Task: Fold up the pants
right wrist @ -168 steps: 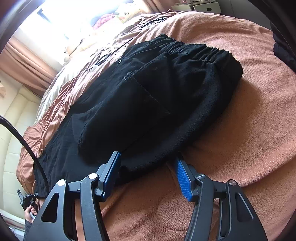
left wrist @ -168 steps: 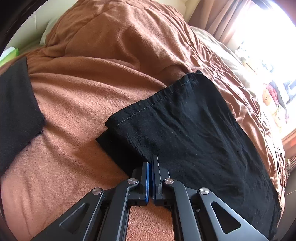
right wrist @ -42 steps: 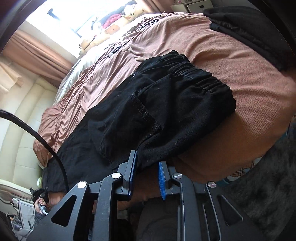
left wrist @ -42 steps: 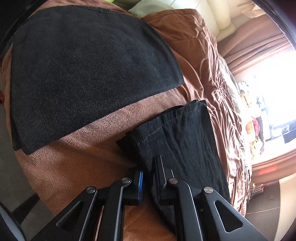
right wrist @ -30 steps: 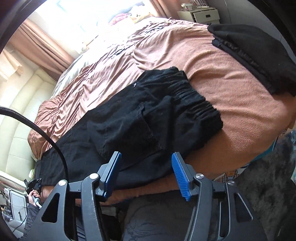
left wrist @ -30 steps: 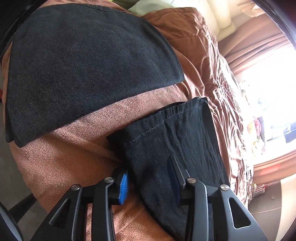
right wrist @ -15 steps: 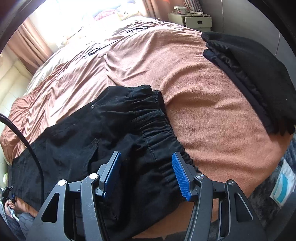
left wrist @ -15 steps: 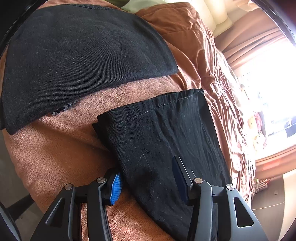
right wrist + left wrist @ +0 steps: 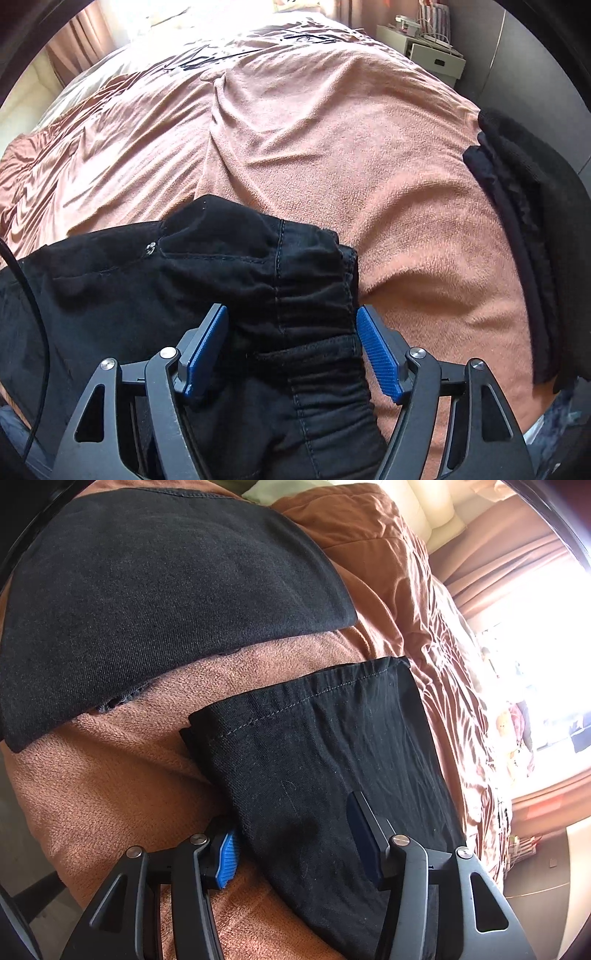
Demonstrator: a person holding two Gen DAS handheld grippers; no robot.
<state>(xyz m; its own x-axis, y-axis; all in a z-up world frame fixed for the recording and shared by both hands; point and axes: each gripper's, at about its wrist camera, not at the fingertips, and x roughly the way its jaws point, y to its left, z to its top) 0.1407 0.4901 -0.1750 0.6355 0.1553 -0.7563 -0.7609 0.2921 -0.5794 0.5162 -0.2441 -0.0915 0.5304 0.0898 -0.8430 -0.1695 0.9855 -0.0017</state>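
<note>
Looking at the left side first: dark folded garment [image 9: 155,602] parked up by the pillows on the brown blanket [image 9: 103,782], probably already done and set out of the way. Just below it, hem end of the black pants [image 9: 317,753] lying flat, legs stacked one on the other, so ready for a lengthwise fold. Left gripper [image 9: 293,843] tipped steeply down over that leg end, jaws opening, cloth lying between the blue pads but not pinched, so released rather than gripping.

Moving right along the pants to the waistband [image 9: 314,306], bunched elastic sitting near the bed edge. Right gripper [image 9: 291,347] also angled steeply down, straddling the waistband, jaws opening wide, pads standing clear of the fabric on both sides. Nothing held there either. Guessing both ends just got laid down and smoothed before the next fold.

Furthest right, another stack of black clothes [image 9: 535,236] at the blanket's edge, well apart from the pants.
</note>
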